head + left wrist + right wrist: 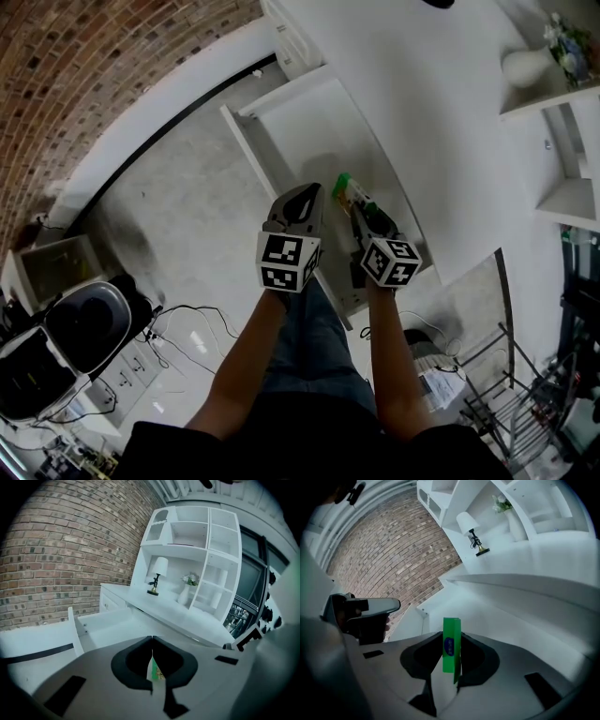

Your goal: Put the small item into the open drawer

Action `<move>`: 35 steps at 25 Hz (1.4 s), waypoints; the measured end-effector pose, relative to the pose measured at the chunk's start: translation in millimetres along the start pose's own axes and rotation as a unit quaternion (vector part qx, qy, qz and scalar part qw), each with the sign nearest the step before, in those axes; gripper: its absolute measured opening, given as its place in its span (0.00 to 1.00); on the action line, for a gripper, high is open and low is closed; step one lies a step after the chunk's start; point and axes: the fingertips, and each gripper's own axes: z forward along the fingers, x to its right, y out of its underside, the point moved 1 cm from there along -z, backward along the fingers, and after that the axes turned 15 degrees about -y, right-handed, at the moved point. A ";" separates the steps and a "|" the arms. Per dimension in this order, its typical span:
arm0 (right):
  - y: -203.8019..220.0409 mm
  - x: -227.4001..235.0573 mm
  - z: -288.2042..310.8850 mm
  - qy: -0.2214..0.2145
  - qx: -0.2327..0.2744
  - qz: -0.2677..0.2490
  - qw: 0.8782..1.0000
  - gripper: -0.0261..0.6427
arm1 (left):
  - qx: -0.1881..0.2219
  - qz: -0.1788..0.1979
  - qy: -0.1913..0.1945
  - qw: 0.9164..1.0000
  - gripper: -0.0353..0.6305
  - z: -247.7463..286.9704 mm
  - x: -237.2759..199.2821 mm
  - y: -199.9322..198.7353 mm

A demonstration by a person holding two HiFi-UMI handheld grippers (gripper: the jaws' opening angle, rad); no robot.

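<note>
**Packet held in right tool above the open drawer**

Item under task: a flat green packet (451, 644) with a blue oval label. It stands on edge between the pads of the right tool (450, 634), which are closed narrowly on its two faces. The upper part of the packet projects beyond the jaw tips.

Position: in the head view the packet (345, 187) sits at the tip of the right tool (361, 208). It is over the near right part of the white open drawer (281, 131), close to the front edge of the white bench (441, 141). No view shows whether the packet touches the drawer floor.

Left tool (152, 639): jaw tips together, with nothing gripped at the tips. A thin sliver of green shows through the gap behind them, and I cannot tell what it belongs to. In the head view the left tool (302, 202) sits just beside the right one, both pointing into the drawer, with the marker cubes facing the camera.

Surroundings: the drawer (108, 625) is pulled well out from the bench. On the bench stand a small white-shaded lamp with a brass foot (158, 576) and a white vase of flowers (183, 595), under a white shelf unit (197, 531). A red brick wall (70, 550) runs to the left.
</note>
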 end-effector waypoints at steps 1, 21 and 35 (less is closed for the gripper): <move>2.7 0.9 1.2 0.000 -0.004 0.003 1.000 0.17 | -0.001 0.000 0.001 1.000 0.09 0.7 -0.4 0.3; 16.7 19.3 6.3 0.103 -0.079 -0.065 0.989 0.68 | -0.004 -0.010 0.001 1.000 0.09 2.9 -15.1 -1.3; 20.7 15.3 -14.7 0.128 -0.075 -0.064 0.987 0.71 | 0.004 -0.013 0.003 1.000 0.09 -10.7 -15.3 -2.9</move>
